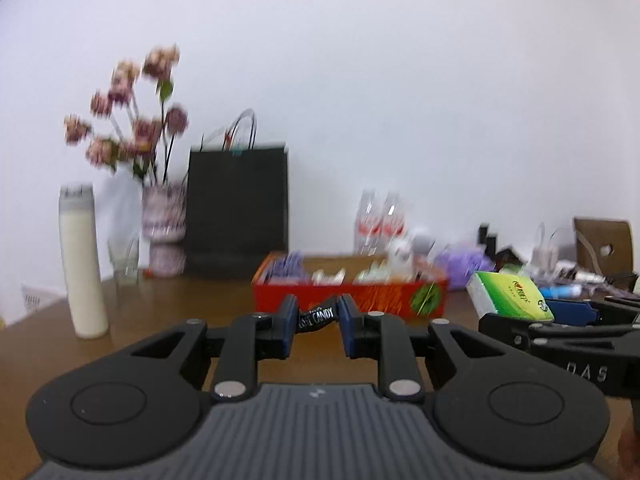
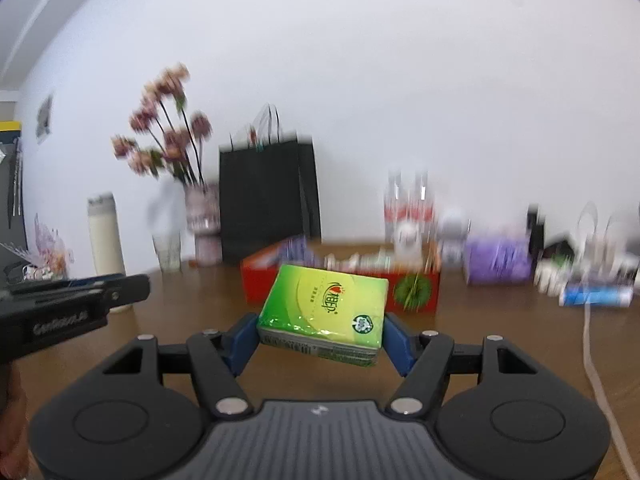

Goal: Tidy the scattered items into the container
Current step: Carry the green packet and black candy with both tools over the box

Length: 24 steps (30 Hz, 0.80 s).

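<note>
Brown wooden table (image 1: 168,304), red box (image 1: 348,300) sitting mid-table, white bottle (image 1: 80,264) left, vase (image 1: 164,232), black bag (image 1: 240,208) behind, purple pack (image 2: 498,260) right

1. A small black candy wrapper (image 1: 316,316) printed with white lettering is seen pinched crosswise between two blue pads, raised above the wooden tabletop, at 6 o'clock from the red box.
2. A green and yellow tissue pack (image 2: 324,312), glossy and rectangular, is seen clamped at its short ends, lifted and tilted, its printed face turned up.
3. A red cardboard box (image 1: 348,300), open-topped with green artwork on its front, is seen standing on the table at 12 o'clock, already holding purple and white packets.
</note>
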Each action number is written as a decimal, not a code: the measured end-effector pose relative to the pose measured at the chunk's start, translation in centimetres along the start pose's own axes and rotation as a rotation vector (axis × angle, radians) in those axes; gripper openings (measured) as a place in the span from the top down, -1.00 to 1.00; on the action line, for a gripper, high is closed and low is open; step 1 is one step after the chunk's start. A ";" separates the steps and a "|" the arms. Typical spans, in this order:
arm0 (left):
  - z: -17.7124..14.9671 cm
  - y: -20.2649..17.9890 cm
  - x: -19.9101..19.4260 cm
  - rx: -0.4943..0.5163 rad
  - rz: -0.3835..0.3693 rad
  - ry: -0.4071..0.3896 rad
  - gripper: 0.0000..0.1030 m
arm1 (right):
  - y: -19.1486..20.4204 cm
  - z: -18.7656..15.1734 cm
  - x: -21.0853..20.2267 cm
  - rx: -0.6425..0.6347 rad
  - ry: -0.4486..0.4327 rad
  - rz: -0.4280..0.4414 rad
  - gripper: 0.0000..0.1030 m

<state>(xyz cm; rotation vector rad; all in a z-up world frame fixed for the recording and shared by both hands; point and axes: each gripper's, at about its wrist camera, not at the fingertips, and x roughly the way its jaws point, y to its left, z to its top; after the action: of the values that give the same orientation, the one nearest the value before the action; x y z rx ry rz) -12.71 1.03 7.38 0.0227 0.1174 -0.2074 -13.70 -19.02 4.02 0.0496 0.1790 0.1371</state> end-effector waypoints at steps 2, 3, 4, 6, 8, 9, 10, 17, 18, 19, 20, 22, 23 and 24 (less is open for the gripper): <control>0.5 -0.4 -0.4 -0.008 -0.020 -0.021 0.55 | 0.0 0.3 -1.2 0.014 -0.035 0.005 -0.27; 0.7 -0.5 -0.4 -0.013 -0.026 -0.026 0.55 | -0.1 0.5 -1.5 0.024 -0.044 0.007 -0.27; 1.0 -0.6 -0.4 -0.012 -0.029 -0.027 0.55 | -0.1 0.8 -1.8 0.031 -0.048 0.006 -0.27; 1.9 -0.9 0.0 -0.001 -0.028 -0.028 0.56 | -0.4 1.6 -1.8 0.042 -0.050 -0.003 -0.27; 3.1 -1.1 1.0 0.017 -0.032 -0.034 0.55 | -0.9 3.1 -1.0 0.043 -0.034 -0.011 -0.27; 4.0 -1.1 1.8 0.027 -0.031 -0.034 0.55 | -1.1 4.0 -0.4 0.039 -0.022 -0.016 -0.27; 4.8 -1.0 2.6 0.024 -0.029 -0.034 0.55 | -1.5 4.9 0.3 0.041 -0.018 -0.018 -0.27; 11.1 0.3 10.4 -0.040 -0.078 -0.039 0.55 | -4.5 12.4 7.1 0.070 0.000 -0.009 -0.27; 12.0 0.4 11.4 -0.039 -0.079 -0.044 0.55 | -4.9 13.3 8.1 0.071 0.003 -0.014 -0.27; 12.8 0.5 12.4 -0.040 -0.086 -0.041 0.55 | -5.2 14.4 9.4 0.068 0.013 -0.022 -0.27; 13.6 0.5 13.5 -0.042 -0.095 -0.028 0.55 | -5.4 15.3 10.5 0.060 0.025 -0.021 -0.27; 14.7 0.7 16.0 -0.068 -0.102 0.017 0.55 | -5.9 16.9 13.2 0.060 0.052 0.001 -0.27; 15.1 0.9 17.4 -0.091 -0.112 0.048 0.55 | -6.3 17.5 14.6 0.073 0.074 0.016 -0.27; 15.3 0.9 18.8 -0.102 -0.113 0.077 0.55 | -6.6 18.0 16.0 0.089 0.102 0.031 -0.27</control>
<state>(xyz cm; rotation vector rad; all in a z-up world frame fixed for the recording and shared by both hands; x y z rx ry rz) 7.48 -2.47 20.39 -0.0781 0.2066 -0.3136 6.02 -24.02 18.48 0.1347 0.2858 0.1625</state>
